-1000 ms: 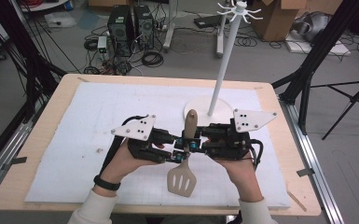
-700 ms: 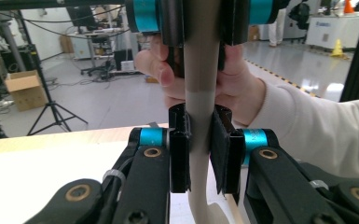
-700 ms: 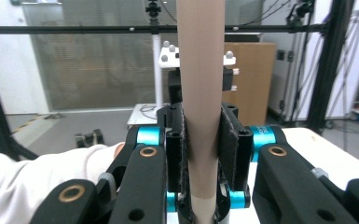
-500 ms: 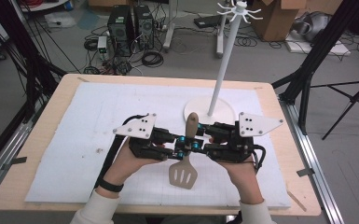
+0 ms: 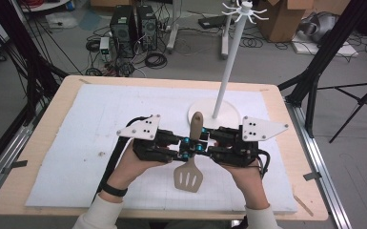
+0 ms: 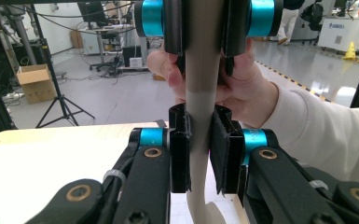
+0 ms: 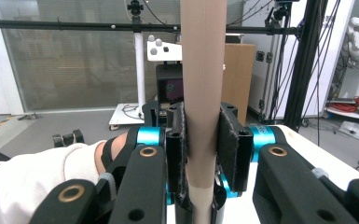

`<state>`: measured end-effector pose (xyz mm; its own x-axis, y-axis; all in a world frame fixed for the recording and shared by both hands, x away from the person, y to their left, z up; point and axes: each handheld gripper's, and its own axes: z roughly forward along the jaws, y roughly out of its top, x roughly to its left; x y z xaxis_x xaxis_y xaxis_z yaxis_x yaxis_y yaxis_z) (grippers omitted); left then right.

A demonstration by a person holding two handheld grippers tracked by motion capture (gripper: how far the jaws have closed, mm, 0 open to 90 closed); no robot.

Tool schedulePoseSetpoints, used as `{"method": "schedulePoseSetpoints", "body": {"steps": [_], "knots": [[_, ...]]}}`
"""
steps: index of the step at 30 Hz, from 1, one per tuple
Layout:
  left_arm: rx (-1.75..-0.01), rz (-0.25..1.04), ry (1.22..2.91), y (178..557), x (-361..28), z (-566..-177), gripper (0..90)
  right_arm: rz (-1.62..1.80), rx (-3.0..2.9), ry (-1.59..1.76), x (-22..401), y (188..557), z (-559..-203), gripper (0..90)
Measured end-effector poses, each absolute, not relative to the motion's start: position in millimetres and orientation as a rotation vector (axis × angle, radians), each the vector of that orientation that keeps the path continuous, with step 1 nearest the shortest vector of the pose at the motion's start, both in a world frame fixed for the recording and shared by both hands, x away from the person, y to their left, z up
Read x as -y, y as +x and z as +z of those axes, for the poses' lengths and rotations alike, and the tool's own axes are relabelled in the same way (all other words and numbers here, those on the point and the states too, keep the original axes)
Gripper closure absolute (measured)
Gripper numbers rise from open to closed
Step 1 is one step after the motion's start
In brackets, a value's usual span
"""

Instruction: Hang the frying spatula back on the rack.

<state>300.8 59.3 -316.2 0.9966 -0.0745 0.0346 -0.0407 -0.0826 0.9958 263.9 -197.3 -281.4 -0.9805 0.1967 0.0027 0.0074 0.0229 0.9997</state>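
A spatula with a brown handle (image 5: 197,125) and a beige slotted blade (image 5: 188,177) is held above the white mat between both hands. My left gripper (image 5: 187,147) is shut on the handle from the left, and its pads (image 6: 220,149) press on the beige neck (image 6: 199,93). From the right, my right gripper (image 5: 205,145) is shut on the same handle (image 7: 203,70); its jaws have just been closing with the handle between them. The pads (image 7: 228,140) of the right gripper (image 7: 203,149) clamp the brown part. In the left gripper view the right gripper (image 6: 204,28) grips the handle higher up.
A white hook stand (image 5: 229,67) on a round base (image 5: 224,117) rises just behind the grippers, at the right of the mat (image 5: 100,124). The wooden table (image 5: 43,143) ends close to the person's sleeves. Black frame poles (image 5: 314,71) stand at the table's sides.
The spatula's blade has drawn slightly up toward the grippers in the high view. Both hands stay in place with the handle still clamped.
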Motion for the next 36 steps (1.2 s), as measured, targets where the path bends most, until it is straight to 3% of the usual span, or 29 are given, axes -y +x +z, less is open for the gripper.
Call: {"method": "schedulePoseSetpoints", "body": {"steps": [7, 9, 16, 26, 36], "knots": [[0.085, -0.029, 1.638, 301, -60, -316, 76.3, 2.093, -2.142, 0.207, 197, 266, -281, 75.1], [0.06, -0.037, 1.622, 301, -62, -314, 65.8, 2.097, -2.155, 0.22, 197, 267, -281, 75.2], [0.024, 0.004, 1.624, 299, -80, -313, 44.1, 2.112, -2.144, 0.226, 202, 272, -279, 75.3], [-0.018, 0.064, 1.679, 289, -125, -327, 37.1, 2.095, -2.129, 0.251, 212, 286, -272, 75.3], [-0.068, 0.085, 1.688, 271, -173, -346, 36.2, 2.066, -2.107, 0.293, 223, 305, -259, 75.3]]}}
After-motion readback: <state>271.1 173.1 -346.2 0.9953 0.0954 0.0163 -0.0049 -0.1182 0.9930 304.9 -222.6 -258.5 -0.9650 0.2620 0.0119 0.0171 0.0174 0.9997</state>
